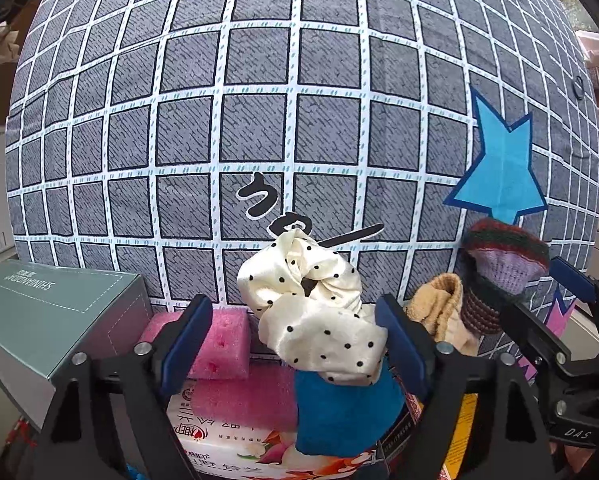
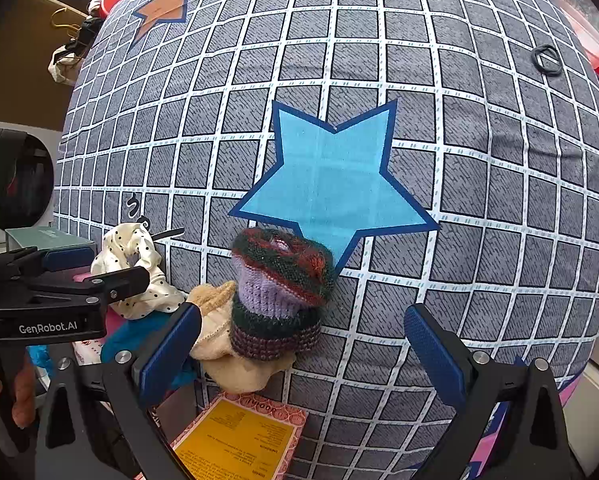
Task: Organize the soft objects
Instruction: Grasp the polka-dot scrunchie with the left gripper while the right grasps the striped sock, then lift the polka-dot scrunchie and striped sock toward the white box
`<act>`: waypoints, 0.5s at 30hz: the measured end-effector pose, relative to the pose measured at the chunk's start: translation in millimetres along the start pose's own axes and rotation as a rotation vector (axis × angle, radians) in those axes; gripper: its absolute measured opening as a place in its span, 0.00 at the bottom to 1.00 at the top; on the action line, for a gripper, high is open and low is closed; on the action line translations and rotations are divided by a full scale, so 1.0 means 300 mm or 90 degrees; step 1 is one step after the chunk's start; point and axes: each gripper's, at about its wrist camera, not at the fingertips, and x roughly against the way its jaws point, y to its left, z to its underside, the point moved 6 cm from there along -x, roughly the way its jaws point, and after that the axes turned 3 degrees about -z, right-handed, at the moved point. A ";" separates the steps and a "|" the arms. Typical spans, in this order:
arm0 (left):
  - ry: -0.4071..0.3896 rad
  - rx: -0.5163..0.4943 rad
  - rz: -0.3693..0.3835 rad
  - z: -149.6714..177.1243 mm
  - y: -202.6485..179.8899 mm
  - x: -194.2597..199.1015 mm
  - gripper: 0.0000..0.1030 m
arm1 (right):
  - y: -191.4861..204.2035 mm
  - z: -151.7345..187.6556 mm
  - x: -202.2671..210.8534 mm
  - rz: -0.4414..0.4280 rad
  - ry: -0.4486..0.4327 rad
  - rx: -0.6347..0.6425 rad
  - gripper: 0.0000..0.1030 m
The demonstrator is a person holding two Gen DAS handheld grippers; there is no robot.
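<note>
A cream polka-dot scrunchie (image 1: pixel 315 312) lies on a blue cloth (image 1: pixel 343 412) between the fingers of my left gripper (image 1: pixel 295 342). The jaws are open: the right pad is against the scrunchie and the left pad stands clear of it. In the right wrist view a striped knitted roll (image 2: pixel 279 292) rests on a beige sock (image 2: pixel 227 344). My right gripper (image 2: pixel 303 354) is open around them, its left pad beside the sock and its right pad well clear. The left gripper (image 2: pixel 99 268) appears there straddling the scrunchie (image 2: pixel 139 264). The right gripper (image 1: pixel 551 300) shows by the knitted roll (image 1: pixel 503 256).
All of it lies on a grey checked bed cover (image 1: pixel 299 80) with a blue star (image 2: pixel 331 184). A grey-green box (image 1: pixel 55 320), pink sponges (image 1: pixel 219 344) and a tissue pack (image 1: pixel 235 448) sit at the left. A yellow booklet (image 2: pixel 239 436) lies near; a black hair tie (image 2: pixel 546 60) lies far right.
</note>
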 end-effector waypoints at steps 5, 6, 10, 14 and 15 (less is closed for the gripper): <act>0.020 0.008 0.001 -0.009 -0.063 -0.091 0.66 | 0.005 -0.010 -0.046 -0.021 0.009 0.010 0.66; 0.023 0.007 0.008 -0.011 -0.082 -0.108 0.64 | 0.006 -0.010 -0.052 -0.025 0.012 0.008 0.62; 0.019 -0.015 0.032 -0.046 -0.185 -0.181 0.35 | 0.020 -0.014 -0.042 -0.047 -0.001 0.014 0.39; -0.028 -0.025 0.049 -0.059 -0.272 -0.181 0.26 | 0.012 -0.015 0.001 -0.054 -0.024 0.006 0.36; -0.047 -0.027 0.052 -0.061 -0.288 -0.171 0.26 | 0.004 -0.019 0.013 -0.058 -0.028 -0.002 0.36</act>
